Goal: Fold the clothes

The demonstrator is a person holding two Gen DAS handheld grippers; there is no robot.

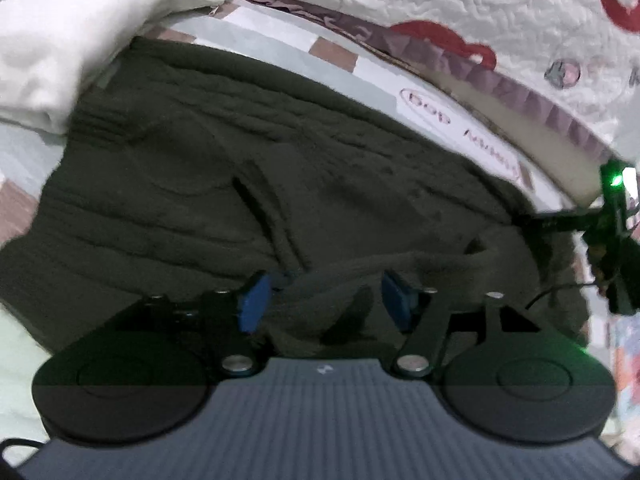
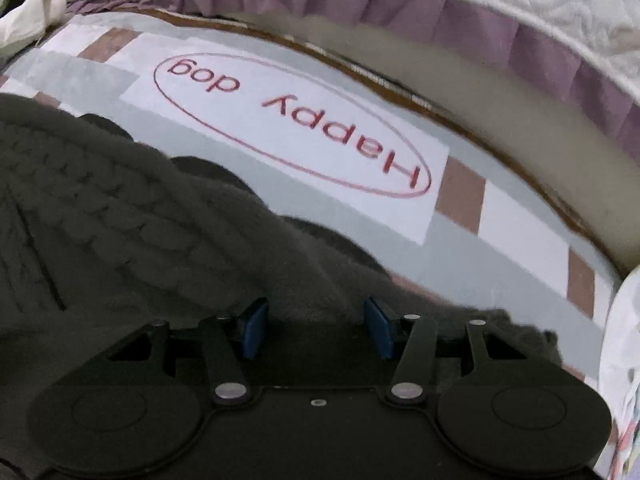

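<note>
Dark green knitted sweater (image 1: 248, 184) lies spread on a bed sheet (image 2: 304, 128) printed with "Happy dog". Left tongs (image 1: 320, 300) stand wide apart at the garment's near edge, a raised fold of knit between the blue pads (image 1: 252, 304), not pinched. Right tongs (image 2: 316, 326) are likewise wide, over the sweater's edge. A white cloth (image 1: 80, 40) lies beside it, a quilt (image 1: 460, 8) behind.

— What colour is the knitwear?
— The sweater (image 1: 248, 184) is dark olive, cable-patterned.
— And underneath?
— The sheet (image 2: 328, 216) is pale grey-and-white blocks with brown squares and a red "Happy dog" oval (image 2: 292, 124); top of frame, a white quilt (image 1: 460, 4) with red shapes and a mauve frill (image 2: 500, 36).
</note>
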